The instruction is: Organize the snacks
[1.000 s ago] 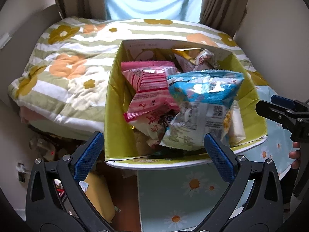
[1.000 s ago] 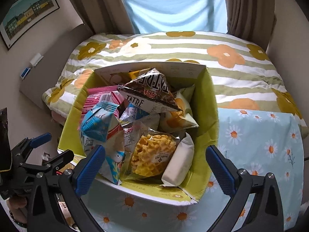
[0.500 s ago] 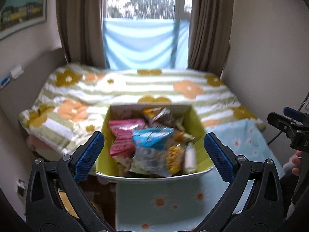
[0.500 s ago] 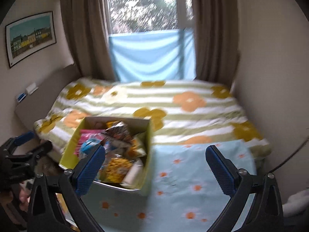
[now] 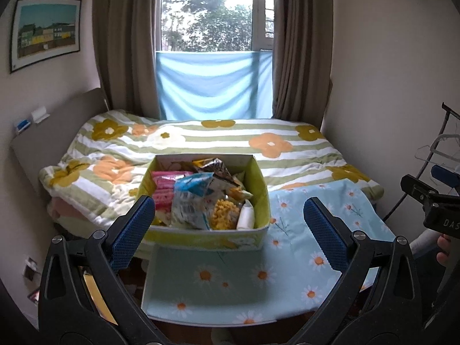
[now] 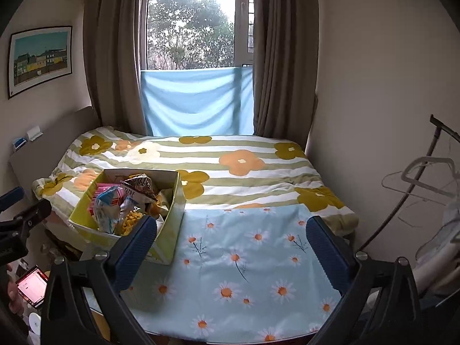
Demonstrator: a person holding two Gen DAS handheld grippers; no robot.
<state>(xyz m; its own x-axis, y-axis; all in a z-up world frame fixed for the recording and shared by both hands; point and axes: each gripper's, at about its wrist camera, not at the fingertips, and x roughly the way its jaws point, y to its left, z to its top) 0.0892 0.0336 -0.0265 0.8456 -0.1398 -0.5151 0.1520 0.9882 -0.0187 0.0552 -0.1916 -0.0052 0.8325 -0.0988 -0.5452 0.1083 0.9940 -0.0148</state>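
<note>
Jaws of left gripper (image 5: 229,218) and right gripper (image 6: 231,237) wide apart, holding nothing — yellow box (image 5: 263,198) on bed (image 5: 218,141), stuffed with snack bags (image 5: 192,201).

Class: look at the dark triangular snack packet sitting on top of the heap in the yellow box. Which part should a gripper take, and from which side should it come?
Take the dark triangular packet by its raised top edge, coming down from above. It lies highest on the pile in the yellow box, whose walls block a sideways approach, and the right gripper is open. Its thin sealed edge probably suits two fingers.
</note>
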